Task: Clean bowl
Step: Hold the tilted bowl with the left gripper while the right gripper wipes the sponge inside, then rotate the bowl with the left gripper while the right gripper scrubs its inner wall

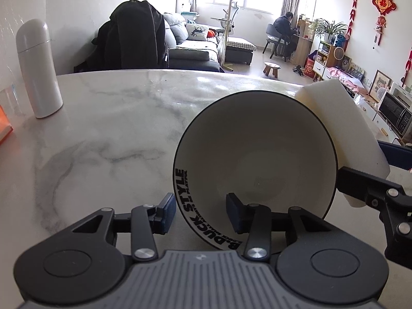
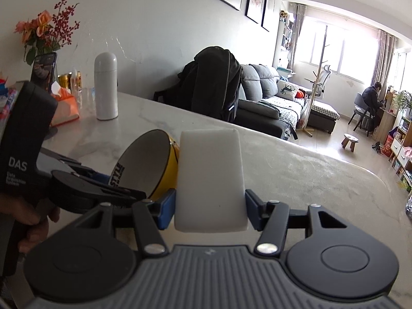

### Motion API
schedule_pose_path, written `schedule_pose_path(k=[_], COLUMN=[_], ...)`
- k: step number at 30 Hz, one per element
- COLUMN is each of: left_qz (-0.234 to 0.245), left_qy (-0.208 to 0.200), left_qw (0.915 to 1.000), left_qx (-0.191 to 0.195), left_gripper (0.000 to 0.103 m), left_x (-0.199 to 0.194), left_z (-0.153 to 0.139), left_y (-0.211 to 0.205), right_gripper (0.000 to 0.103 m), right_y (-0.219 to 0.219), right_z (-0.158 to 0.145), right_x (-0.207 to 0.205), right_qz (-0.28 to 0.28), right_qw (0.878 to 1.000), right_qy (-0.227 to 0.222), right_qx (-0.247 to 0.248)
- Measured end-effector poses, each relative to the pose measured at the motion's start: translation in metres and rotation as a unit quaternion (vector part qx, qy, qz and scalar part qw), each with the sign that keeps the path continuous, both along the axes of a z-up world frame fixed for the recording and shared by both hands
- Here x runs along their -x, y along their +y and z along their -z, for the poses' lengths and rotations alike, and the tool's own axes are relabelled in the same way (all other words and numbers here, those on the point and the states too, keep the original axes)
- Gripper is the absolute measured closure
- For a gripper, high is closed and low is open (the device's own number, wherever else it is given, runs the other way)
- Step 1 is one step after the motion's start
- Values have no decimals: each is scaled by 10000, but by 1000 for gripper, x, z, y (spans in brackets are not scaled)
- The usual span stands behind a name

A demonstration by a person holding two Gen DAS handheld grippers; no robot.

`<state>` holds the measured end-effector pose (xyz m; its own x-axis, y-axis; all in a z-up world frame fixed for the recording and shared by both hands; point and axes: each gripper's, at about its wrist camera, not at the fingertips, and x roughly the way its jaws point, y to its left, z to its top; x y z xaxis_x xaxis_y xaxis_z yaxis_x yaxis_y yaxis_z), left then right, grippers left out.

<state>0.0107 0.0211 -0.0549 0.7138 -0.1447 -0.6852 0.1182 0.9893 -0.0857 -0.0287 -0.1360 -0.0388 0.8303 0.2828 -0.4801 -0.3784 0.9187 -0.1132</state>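
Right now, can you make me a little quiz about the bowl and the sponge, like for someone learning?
1. True or false: the bowl lies flat on the table.
2. What does the right gripper hold: A, a cup; B, a white sponge; C, nothing?
3. What colour is the bowl's outside?

Key:
1. False. It is tilted, its rim between the fingers of the left gripper.
2. B.
3. Yellow.
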Motion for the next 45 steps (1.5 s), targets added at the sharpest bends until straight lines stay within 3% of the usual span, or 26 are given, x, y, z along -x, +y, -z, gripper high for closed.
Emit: schedule_pose_path(k=[7, 16, 29, 45], left_qz=[9, 478, 795, 741], left_qy=[-28, -124, -324, -301], left_qw=[9997, 9969, 9916, 9933], left_qx=[-250, -611, -968, -835], left_gripper=[59, 57, 56, 59], left_x=[-1, 12, 21, 22], left_z=[0, 2, 6, 7], left_y=[-10, -18, -32, -33], right_gripper=[43, 43, 43, 43], right_y=[0, -6, -12, -13], right_z=[1, 0, -9, 8], right_x=[-3, -4, -1, 1], right_qz=[-7, 80, 117, -2], right_qw=[10000, 10000, 9998, 9979], right_qy=[31, 2, -158, -28], right_qx=[15, -18, 32, 650])
